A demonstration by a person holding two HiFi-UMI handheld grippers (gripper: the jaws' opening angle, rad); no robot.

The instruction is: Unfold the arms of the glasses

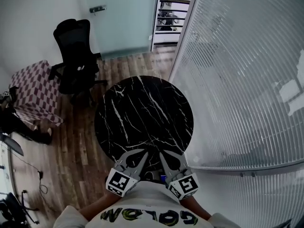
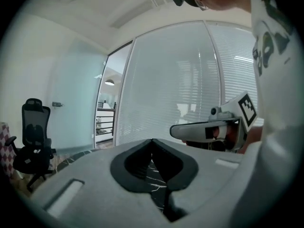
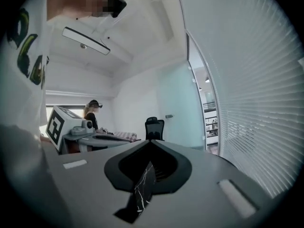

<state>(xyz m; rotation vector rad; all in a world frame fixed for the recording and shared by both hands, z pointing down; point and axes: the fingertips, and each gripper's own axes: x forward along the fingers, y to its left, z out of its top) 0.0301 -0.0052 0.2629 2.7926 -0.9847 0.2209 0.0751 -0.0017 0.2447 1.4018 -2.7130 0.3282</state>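
The round black marble table (image 1: 142,113) fills the middle of the head view, and its top shows bare. Low in that view, close to my chest, my left gripper (image 1: 141,154) and right gripper (image 1: 162,155) are raised side by side with their tips pointing away over the table's near edge. In the left gripper view my left gripper (image 2: 152,141) has its jaws met at the tips with nothing between them. The right gripper (image 3: 150,142) looks the same in its own view. A small dark item with a blue spot (image 1: 160,177) sits between the gripper bodies. I cannot tell whether it is the glasses.
A black office chair (image 1: 76,56) and a checkered covered box (image 1: 33,91) stand on the wooden floor to the left. A glass wall with blinds (image 1: 237,80) curves along the right of the table. A person (image 3: 91,114) stands far back in the right gripper view.
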